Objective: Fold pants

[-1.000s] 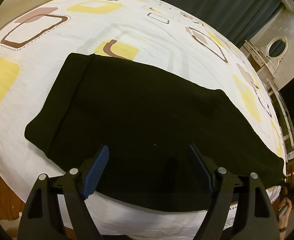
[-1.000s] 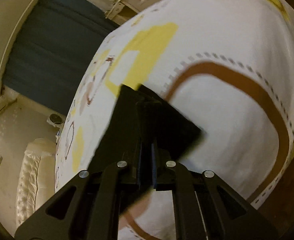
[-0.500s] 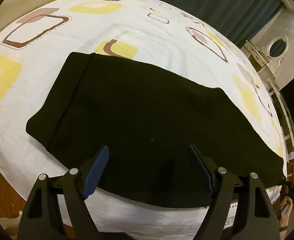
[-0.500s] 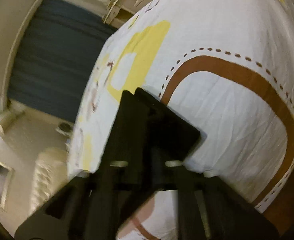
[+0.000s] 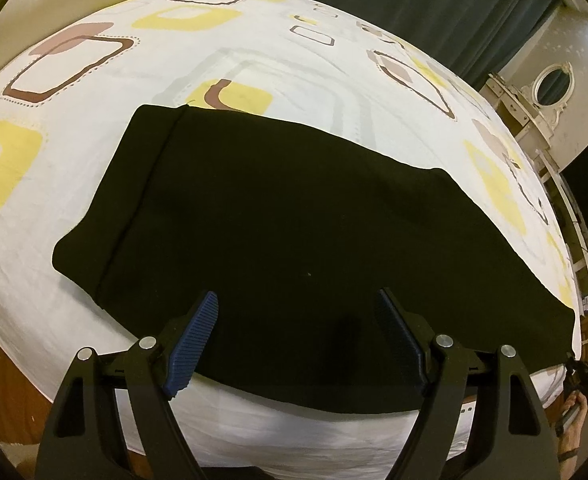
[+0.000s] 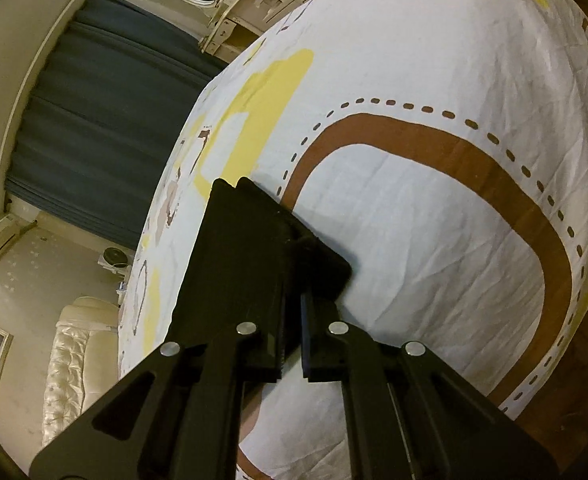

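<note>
The black pants point(image 5: 294, 240) lie flat on the bed point(image 5: 254, 64), spread along its near edge over the white sheet printed with yellow and brown rounded squares; the waistband end sits toward the bed's left side and the legs run off toward the right corner. The left gripper point(image 5: 297, 312) hovers above the near hem with its jaws spread wide, blue ribbed pads point(image 5: 194, 344) facing each other, holding nothing and apparently not touching the cloth. The right gripper point(image 6: 292, 308) has its jaws drawn nearly together with a thin slot between the pads, pinching the leg-end corner of the pants point(image 6: 254, 252) near the bed's right corner; the fabric is so dark against the black fingers that exactly how much cloth sits in the grip is hard to make out. A dark curtain point(image 6: 94, 128) hangs beyond the bed.
</note>
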Available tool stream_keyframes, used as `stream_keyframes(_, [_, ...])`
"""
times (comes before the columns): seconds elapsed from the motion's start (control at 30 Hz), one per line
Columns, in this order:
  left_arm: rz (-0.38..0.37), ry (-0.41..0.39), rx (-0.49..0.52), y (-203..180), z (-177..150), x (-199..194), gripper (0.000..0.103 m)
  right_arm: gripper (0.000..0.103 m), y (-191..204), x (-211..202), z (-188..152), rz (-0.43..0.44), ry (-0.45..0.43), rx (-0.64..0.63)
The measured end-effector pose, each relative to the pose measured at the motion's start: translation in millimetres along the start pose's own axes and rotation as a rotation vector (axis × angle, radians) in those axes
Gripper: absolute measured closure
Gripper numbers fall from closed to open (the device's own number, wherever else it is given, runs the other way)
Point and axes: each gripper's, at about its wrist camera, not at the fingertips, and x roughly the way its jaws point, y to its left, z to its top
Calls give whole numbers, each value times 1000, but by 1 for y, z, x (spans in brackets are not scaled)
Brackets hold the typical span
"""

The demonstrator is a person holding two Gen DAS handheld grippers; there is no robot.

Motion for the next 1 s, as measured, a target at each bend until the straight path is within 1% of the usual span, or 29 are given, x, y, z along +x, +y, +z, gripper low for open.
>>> stream_keyframes(0.13, [3, -6, 15, -1, -1, -1, 24, 97, -9, -10, 1, 59, 5, 26])
stream_keyframes(0.2, [12, -15, 41, -3, -1, -3, 24, 91, -13, -21, 2, 75, -16, 30])
stream_keyframes(0.27, [20, -31, 72, -7, 0, -6, 24, 75, -14, -34, 7, 52, -54, 20])
stream_keyframes(0.3, [22, -45, 88, -9, 1, -10, 24, 57, -14, -41, 13, 52, -76, 10])
stream_keyframes(0.33, [24, -58, 100, -11, 2, -12, 23, 52, -13, -44, 19, 65, -81, 3])
stream_keyframes(0.37, [26, -65, 106, -11, 3, -13, 22, 52, -11, -44, 25, 73, -73, -7])
stream_keyframes(0.43, [30, -75, 112, -12, 5, -16, 21, 51, -3, -36, 40, 98, -20, -43])
stream_keyframes(0.5, [23, -75, 107, -12, 5, -17, 21, 51, 7, -25, 53, 81, 19, -93])
stream_keyframes(0.53, [18, -75, 102, -11, 5, -17, 21, 51, 12, -14, 60, 80, 62, -119])
stream_keyframes(0.57, [17, -76, 98, -11, 4, -17, 21, 51, 16, -4, 65, 67, 99, -139])
stream_keyframes(0.6, [17, -77, 92, -9, 4, -17, 21, 51, 21, 4, 70, 39, 121, -168])
stream_keyframes(0.67, [19, -80, 88, -7, 4, -17, 21, 51, 26, 19, 75, 18, 174, -200])
stream_keyframes(0.7, [15, -82, 91, -6, 4, -17, 21, 51, 29, 27, 77, -8, 195, -221])
stream_keyframes(0.8, [18, -88, 106, -2, 5, -16, 21, 51, 35, 42, 80, -9, 236, -243])
stream_keyframes(0.87, [29, -96, 108, 1, 5, -17, 21, 51, 37, 47, 81, 0, 248, -250])
stream_keyframes(1.0, [34, -86, 77, 9, 7, -14, 21, 51, 42, 60, 78, 2, 287, -263])
